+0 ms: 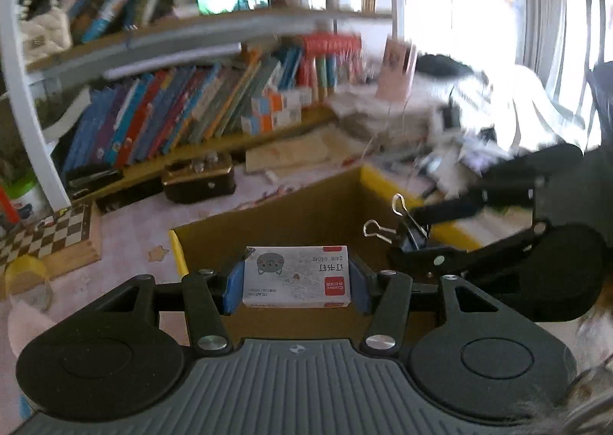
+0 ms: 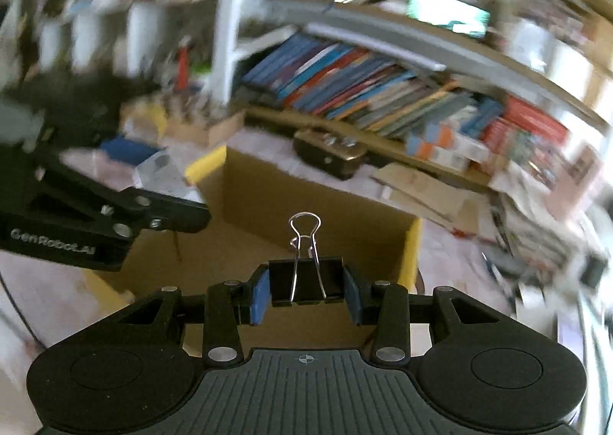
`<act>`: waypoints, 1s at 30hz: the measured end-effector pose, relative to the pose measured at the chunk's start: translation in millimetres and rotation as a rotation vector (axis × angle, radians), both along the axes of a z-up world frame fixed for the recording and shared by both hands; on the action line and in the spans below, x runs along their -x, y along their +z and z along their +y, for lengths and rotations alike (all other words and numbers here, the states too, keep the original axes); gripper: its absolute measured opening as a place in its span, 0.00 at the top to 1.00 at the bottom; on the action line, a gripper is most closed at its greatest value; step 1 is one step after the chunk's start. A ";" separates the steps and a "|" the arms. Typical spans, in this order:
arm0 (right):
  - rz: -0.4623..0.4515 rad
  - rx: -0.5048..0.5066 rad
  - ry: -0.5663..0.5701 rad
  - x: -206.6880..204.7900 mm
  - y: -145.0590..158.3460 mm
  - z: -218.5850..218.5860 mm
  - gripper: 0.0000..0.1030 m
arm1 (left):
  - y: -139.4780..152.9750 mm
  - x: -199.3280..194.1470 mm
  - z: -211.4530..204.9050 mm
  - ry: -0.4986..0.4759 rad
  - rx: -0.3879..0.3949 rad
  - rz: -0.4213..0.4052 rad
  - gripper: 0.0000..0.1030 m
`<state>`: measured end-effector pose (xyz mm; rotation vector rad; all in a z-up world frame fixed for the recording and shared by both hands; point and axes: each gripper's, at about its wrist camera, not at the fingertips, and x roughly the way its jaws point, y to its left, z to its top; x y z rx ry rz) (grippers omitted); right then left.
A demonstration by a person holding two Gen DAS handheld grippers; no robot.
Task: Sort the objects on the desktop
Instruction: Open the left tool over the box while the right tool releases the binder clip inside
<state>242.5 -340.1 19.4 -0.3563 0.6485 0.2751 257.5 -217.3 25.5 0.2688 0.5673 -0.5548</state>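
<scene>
My left gripper (image 1: 297, 278) is shut on a small grey-white staple box (image 1: 297, 276) with a red label, held above the open cardboard box (image 1: 306, 205) with yellow flap edges. My right gripper (image 2: 305, 289) is shut on a black binder clip (image 2: 305, 278) with silver wire handles, held above the same cardboard box (image 2: 306, 197). In the left wrist view the right gripper (image 1: 412, 239) and its clip (image 1: 410, 232) show at the right over the box. In the right wrist view the left gripper's arm (image 2: 95, 220) reaches in from the left.
A pink desk mat (image 1: 126, 228) lies under the box. A dark case with gold trim (image 1: 199, 182), a chessboard (image 1: 46, 239), leaning books (image 1: 184, 113) on a shelf and a paper pile (image 1: 402, 120) stand around it.
</scene>
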 end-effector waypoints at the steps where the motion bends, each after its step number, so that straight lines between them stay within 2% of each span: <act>1: 0.013 0.047 0.045 -10.2 -5.8 3.3 0.61 | -5.5 -11.7 -5.5 -0.006 -0.037 0.012 0.50; 5: 0.077 0.199 0.205 -45.9 -29.4 16.5 0.61 | -24.3 -47.7 -21.3 -0.004 -0.115 0.077 0.50; 9: 0.127 0.311 0.336 -66.8 -50.0 27.2 0.61 | -40.9 -68.3 -38.1 -0.028 -0.196 0.116 0.50; 13: 0.177 0.395 0.425 -79.3 -68.0 31.4 0.61 | -54.4 -83.7 -51.8 -0.058 -0.268 0.199 0.50; 17: 0.227 0.393 0.465 -87.3 -73.5 31.3 0.61 | -62.8 -90.6 -57.1 -0.062 -0.307 0.246 0.50; 21: 0.253 0.398 0.483 -88.9 -77.7 34.0 0.61 | -66.5 -95.6 -56.3 -0.048 -0.312 0.279 0.48; 26: 0.234 0.393 0.483 -85.1 -75.2 32.9 0.58 | -61.1 -95.4 -52.8 -0.008 -0.310 0.240 0.30; 28: 0.209 0.387 0.474 -82.2 -69.7 30.3 0.49 | -56.0 -92.3 -47.8 0.004 -0.296 0.213 0.19; 30: 0.188 0.365 0.457 -80.7 -61.2 26.0 0.48 | -49.3 -88.1 -42.5 0.009 -0.276 0.193 0.18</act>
